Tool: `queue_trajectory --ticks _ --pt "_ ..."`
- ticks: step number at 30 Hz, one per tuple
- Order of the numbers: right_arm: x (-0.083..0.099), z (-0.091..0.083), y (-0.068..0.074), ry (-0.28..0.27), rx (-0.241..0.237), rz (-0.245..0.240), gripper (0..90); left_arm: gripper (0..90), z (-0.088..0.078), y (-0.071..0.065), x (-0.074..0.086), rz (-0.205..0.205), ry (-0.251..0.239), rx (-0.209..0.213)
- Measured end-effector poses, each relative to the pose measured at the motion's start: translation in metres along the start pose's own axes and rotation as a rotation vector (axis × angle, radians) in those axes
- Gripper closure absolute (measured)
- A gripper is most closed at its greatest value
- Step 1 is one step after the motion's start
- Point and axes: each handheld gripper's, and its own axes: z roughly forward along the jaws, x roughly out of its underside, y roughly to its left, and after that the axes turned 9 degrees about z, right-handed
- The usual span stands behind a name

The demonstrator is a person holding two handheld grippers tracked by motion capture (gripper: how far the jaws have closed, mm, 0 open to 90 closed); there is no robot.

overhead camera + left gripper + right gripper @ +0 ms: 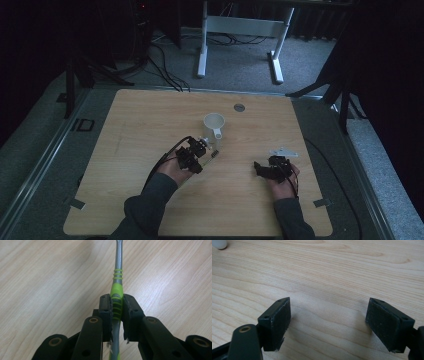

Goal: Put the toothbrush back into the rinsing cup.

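Jaws of the left gripper [117,312] are pinched on a slim tool with a grey metal shaft and a bright green ribbed rubber grip [117,293]; it looks like a toothbrush or small utensil, though its far end runs out of the left gripper view, so I cannot tell which. The pads press on the ribbed green section from both sides, likely because the ribs give the firmest purchase. The shaft points forward along the jaws, with the pale wood-grain desk [50,277] beneath it.

In the high view the left gripper [202,150] sits just in front of a white ceramic mug with a handle [214,125], which stands upright near the middle of the desk [150,115]. A thin dark-tipped piece that is probably the tool's end [214,154] shows near the mug's base. Judging by that closeness, the work in hand is carrying the tool to the mug, perhaps to stand it inside; the tool would need tilting upright over the rim first.

On the other side, the right gripper [260,168] rests low over bare desk, well apart from the mug. Its jaws are spread wide in the right gripper view [328,320], with nothing between the black pads [280,322] but wood, as if waiting in reserve.
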Motion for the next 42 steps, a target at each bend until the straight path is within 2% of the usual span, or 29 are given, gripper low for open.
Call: queue_trajectory --ticks 14,21,28,33,42 --pt "0.0 0.0 0.0 0.0 0.0 0.002 20.0 79.0 -0.009 0.002 0.002 -0.026 -0.074 -0.011" --pt "0.0 0.0 0.0 0.0 0.0 0.0 20.0 78.9 -0.011 0.003 0.003 -0.001 -0.114 -0.017" --pt "0.0 0.0 0.0 0.0 0.0 0.0 20.0 78.9 -0.014 0.006 0.006 -0.024 -0.158 -0.029" --pt "0.0 0.0 0.0 0.0 0.0 -0.001 20.0 78.8 -0.015 0.005 0.007 -0.019 -0.179 -0.031" --pt "0.0 0.0 0.0 0.0 0.0 -0.001 20.0 78.9 -0.018 0.008 0.008 -0.035 -0.215 -0.034"
